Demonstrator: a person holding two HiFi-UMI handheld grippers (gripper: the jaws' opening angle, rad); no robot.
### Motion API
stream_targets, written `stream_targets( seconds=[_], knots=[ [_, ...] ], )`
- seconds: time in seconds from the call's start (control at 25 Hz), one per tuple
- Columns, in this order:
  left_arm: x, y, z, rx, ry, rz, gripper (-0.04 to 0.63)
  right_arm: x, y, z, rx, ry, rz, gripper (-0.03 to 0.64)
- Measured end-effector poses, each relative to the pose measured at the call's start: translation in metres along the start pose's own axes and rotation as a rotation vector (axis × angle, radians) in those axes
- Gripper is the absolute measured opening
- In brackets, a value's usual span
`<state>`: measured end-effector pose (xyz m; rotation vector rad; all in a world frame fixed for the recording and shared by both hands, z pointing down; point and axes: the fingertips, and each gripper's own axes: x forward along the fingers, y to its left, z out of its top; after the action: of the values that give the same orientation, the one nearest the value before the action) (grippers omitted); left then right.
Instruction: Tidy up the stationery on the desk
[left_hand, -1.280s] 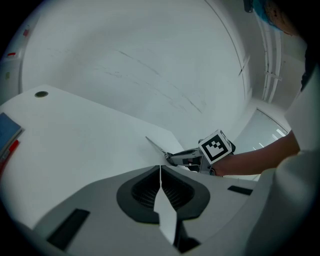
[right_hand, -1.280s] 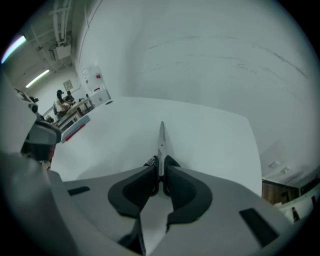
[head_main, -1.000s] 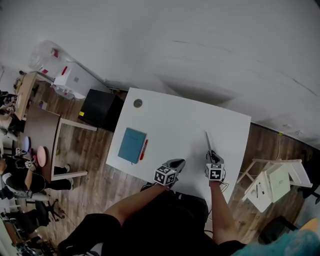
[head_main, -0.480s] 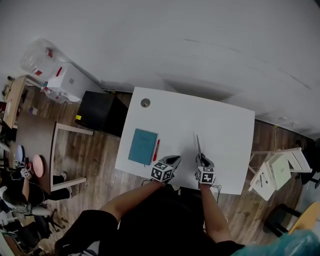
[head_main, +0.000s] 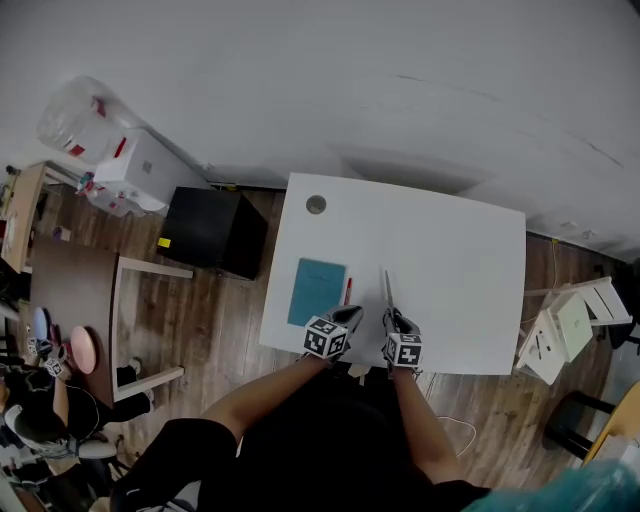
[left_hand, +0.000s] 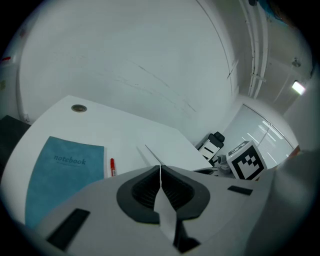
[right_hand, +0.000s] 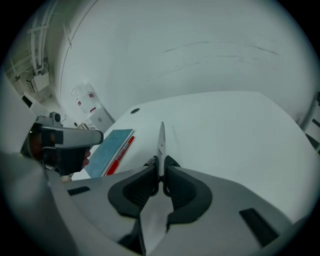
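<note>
A teal notebook (head_main: 316, 291) lies on the white desk (head_main: 450, 260) near its left front, with a red pen (head_main: 347, 291) along its right edge. My right gripper (head_main: 392, 322) is shut on a pair of scissors (head_main: 387, 288) whose closed metal blades (right_hand: 161, 140) point away over the desk. The notebook (right_hand: 110, 145) and pen (right_hand: 121, 150) show to their left. My left gripper (head_main: 345, 320) is shut and holds nothing, hovering at the front edge by the pen (left_hand: 112, 166) and notebook (left_hand: 60, 175). The scissor tip (left_hand: 150, 154) shows just beyond it.
A round cable grommet (head_main: 316, 204) sits at the desk's far left corner. A black cabinet (head_main: 210, 230) stands left of the desk, a white folding chair (head_main: 565, 335) to its right. The wall runs along the far edge.
My right gripper has carried the scissors leftward across the desk toward the pen and notebook. The left gripper has shifted left too and stays shut.
</note>
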<state>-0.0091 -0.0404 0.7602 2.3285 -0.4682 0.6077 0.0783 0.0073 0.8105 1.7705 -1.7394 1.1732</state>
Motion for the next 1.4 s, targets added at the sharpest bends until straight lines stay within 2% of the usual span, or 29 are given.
stream_targets(
  seconds=[0.24, 0.44, 0.68, 0.92, 1.4],
  knots=[
    [-0.025, 0.027, -0.009, 0.005, 0.013, 0.012, 0.018, 0.024, 0.048, -0.001, 0.089, -0.010, -0.025, 0.091],
    [-0.035, 0.034, -0.015, -0.012, 0.012, 0.006, 0.018, 0.031, 0.072, -0.005, 0.079, 0.001, -0.023, 0.091],
    [-0.042, 0.040, -0.026, -0.031, 0.019, 0.009, 0.018, 0.031, 0.072, -0.021, 0.144, 0.016, -0.071, 0.092],
    [-0.048, 0.046, -0.029, -0.034, 0.015, 0.013, 0.018, 0.038, 0.082, -0.031, 0.218, 0.021, -0.083, 0.092],
    [-0.063, 0.057, -0.037, -0.059, 0.005, 0.024, 0.018, 0.039, 0.093, -0.035, 0.197, 0.065, -0.085, 0.092]
  ],
)
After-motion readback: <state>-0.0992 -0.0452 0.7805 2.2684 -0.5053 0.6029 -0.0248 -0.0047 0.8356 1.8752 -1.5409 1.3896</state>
